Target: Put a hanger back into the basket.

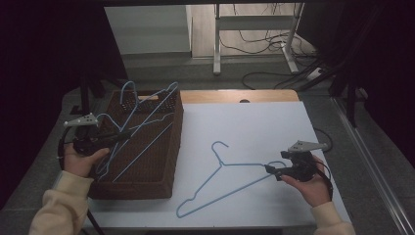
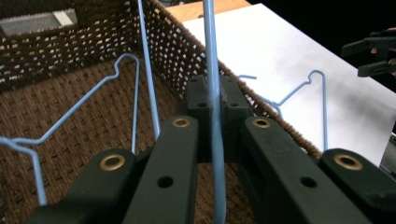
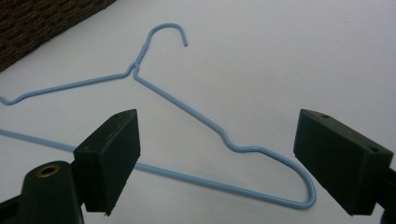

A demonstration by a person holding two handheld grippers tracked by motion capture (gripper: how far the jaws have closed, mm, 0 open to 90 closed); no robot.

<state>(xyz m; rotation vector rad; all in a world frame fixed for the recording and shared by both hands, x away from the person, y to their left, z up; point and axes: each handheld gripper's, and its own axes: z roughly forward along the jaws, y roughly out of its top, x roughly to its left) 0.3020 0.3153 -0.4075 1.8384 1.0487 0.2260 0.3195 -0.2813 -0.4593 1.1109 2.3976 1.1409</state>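
Observation:
A brown wicker basket (image 1: pixel 147 188) sits at the table's left and holds several light blue wire hangers. My left gripper (image 1: pixel 123 135) reaches over it, shut on the wire of one blue hanger (image 1: pixel 147 115) that stands tilted up out of the basket. In the left gripper view the pads (image 2: pixel 198 95) pinch that wire (image 2: pixel 208 46), and another hanger (image 2: pixel 88 102) lies on the basket floor. One more blue hanger (image 1: pixel 219 163) lies flat on the white table (image 1: pixel 254 122). My right gripper (image 1: pixel 272 170) is open at this hanger's right shoulder (image 3: pixel 261 151), which lies between the jaws, untouched.
The basket wall (image 2: pixel 187 46) rises right beside the left gripper. A wooden strip (image 1: pixel 235 96) edges the table's far side. Beyond it stand a metal desk frame (image 1: pixel 218 44) and loose cables (image 1: pixel 264 44) on the floor. Dark curtains close both sides.

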